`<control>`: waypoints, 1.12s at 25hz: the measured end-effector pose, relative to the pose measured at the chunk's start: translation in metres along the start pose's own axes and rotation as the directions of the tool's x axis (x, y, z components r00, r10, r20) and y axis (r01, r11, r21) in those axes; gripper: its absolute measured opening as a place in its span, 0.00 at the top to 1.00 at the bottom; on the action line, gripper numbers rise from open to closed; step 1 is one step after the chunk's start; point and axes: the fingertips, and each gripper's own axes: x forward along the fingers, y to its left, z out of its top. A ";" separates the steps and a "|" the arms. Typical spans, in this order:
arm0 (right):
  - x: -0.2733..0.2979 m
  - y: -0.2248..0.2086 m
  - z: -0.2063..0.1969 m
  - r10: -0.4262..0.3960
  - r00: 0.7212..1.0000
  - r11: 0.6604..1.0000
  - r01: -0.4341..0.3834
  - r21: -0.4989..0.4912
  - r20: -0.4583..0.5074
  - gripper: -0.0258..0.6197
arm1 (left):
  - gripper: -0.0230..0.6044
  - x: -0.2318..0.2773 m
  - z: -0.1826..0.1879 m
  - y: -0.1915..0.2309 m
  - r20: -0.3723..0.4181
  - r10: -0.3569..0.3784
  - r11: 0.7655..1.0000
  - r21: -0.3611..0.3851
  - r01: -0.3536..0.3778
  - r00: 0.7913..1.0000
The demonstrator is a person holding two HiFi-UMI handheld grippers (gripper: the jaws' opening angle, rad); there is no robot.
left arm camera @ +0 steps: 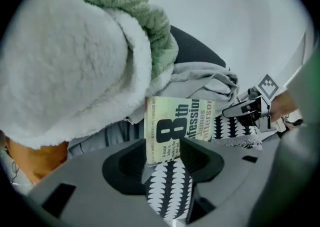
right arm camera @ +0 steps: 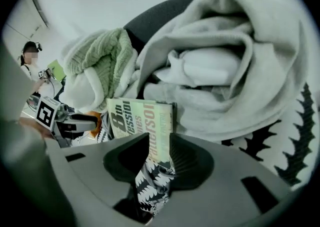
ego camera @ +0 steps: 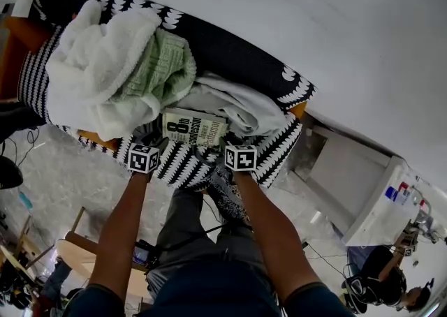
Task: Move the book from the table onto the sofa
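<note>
Left gripper (left arm camera: 164,157): jaws wide apart. The near left corner of the book (ego camera: 194,128) shows between them, cover facing up and running on behind the right-hand jaw, so the pads do not clamp it. Read as empty.

Right gripper (right arm camera: 157,153): jaws set narrower, about half way. The book's right edge lines up along one jaw and the cover again lies face-on beyond them; no pinch across its thickness is seen. Read as not holding.

Book position: it lies flat on the seat of the black-and-white patterned sofa (ego camera: 183,167), near the front edge. It is just beside a heap of grey cloth (ego camera: 237,102) and below a green knit blanket (ego camera: 166,64) and a white fluffy blanket (ego camera: 91,64). Head view puts both grippers at the book's near edge, one at each corner.

Progress, judged: the transfer looks essentially done, since the book rests on the sofa and no desk is under it. What remains appears to be only drawing both grippers clear without dragging the book off the seat edge.
</note>
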 end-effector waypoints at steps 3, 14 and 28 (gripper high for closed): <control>-0.033 0.019 0.020 0.052 0.996 0.998 -0.049 -0.042 0.077 0.85 | 0.84 -0.036 0.021 -0.009 0.086 0.000 1.000 -0.004 0.001 0.996; -0.309 0.157 0.170 0.372 0.718 0.867 -0.043 -0.497 0.588 0.94 | 0.96 -0.257 0.173 -0.135 0.598 -0.140 0.968 0.249 -0.017 0.789; -0.589 0.235 0.154 0.550 0.403 0.759 0.126 -0.639 0.732 0.94 | 0.96 -0.491 0.204 -0.283 0.853 -0.220 0.910 0.354 -0.216 0.473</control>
